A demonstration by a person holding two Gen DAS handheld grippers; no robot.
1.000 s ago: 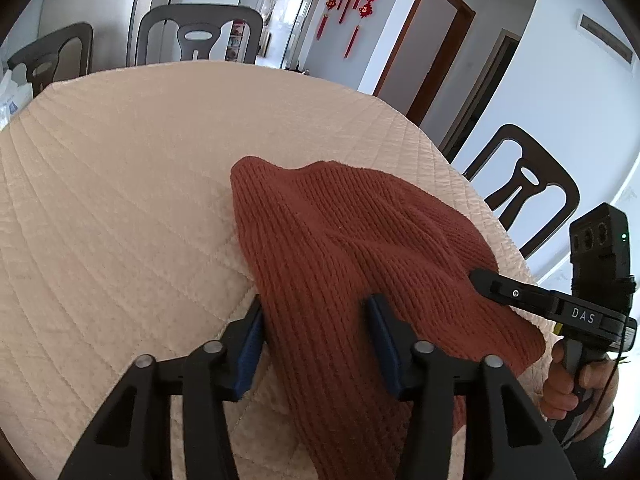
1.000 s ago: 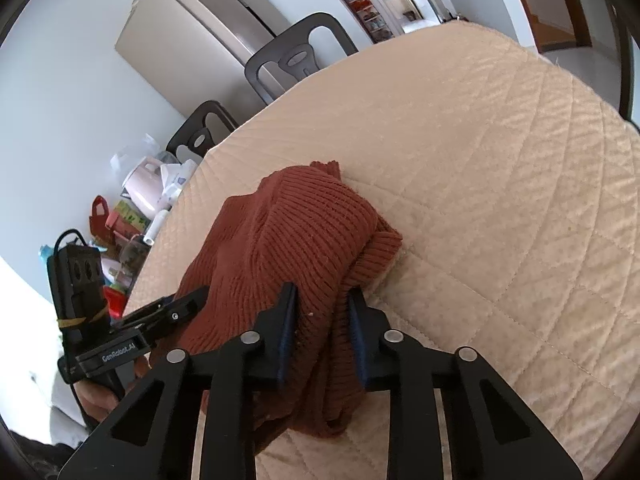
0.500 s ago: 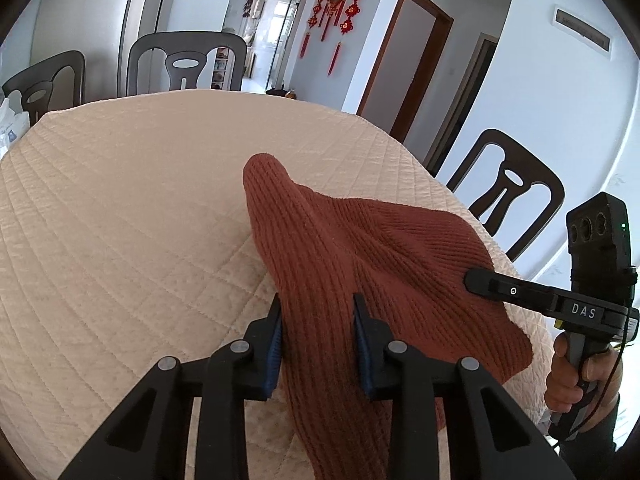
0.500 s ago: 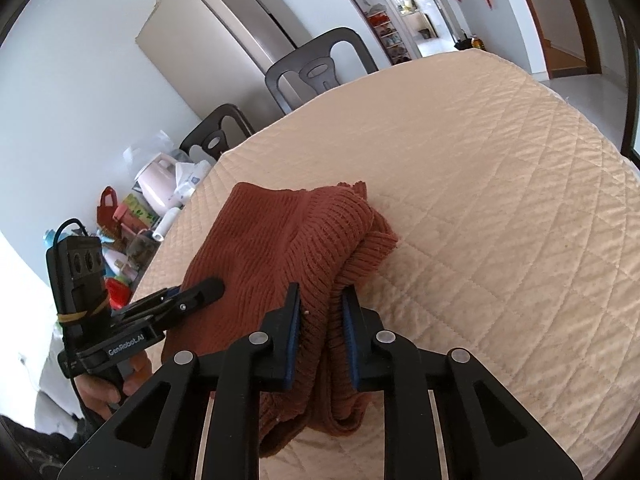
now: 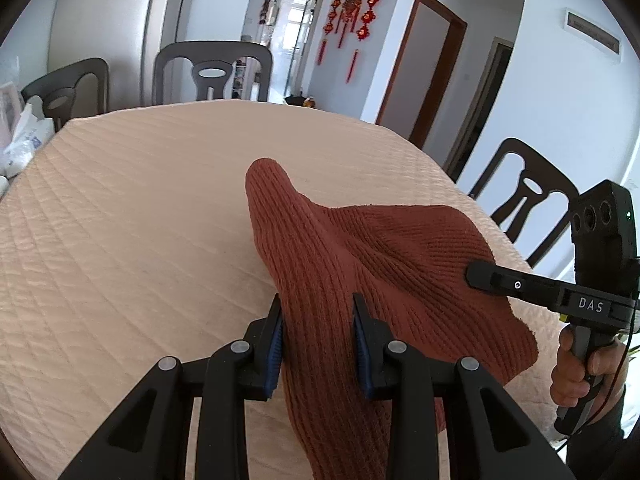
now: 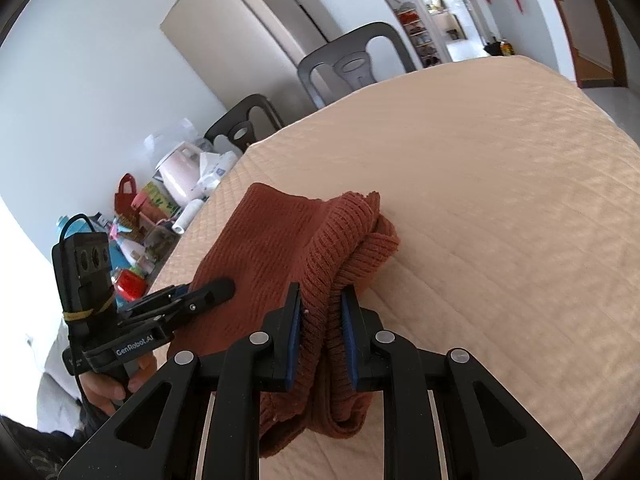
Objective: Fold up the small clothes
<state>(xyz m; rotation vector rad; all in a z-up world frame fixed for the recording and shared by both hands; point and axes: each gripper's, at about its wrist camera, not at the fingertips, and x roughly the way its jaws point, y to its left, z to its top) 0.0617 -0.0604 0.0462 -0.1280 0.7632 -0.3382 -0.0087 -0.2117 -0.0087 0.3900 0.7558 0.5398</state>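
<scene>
Two hand-held grippers, left hand-held gripper and right hand-held gripper, each pinch our soft, light rust-red ribbed knit garment; we judge its thick near edge the surest hold above the quilted desk.

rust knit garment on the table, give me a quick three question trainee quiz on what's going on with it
1. True or false: both grippers are clamped on the rust knit garment.
2. What covers the table under it? A) quilted beige cloth B) bare wood C) plastic sheet
3. Fill in: in the left wrist view, the garment's far end rises to a ____ above the cloth.

Key
1. True: the left gripper and right gripper each have knit pinched between their jaws.
2. A
3. peak
</scene>
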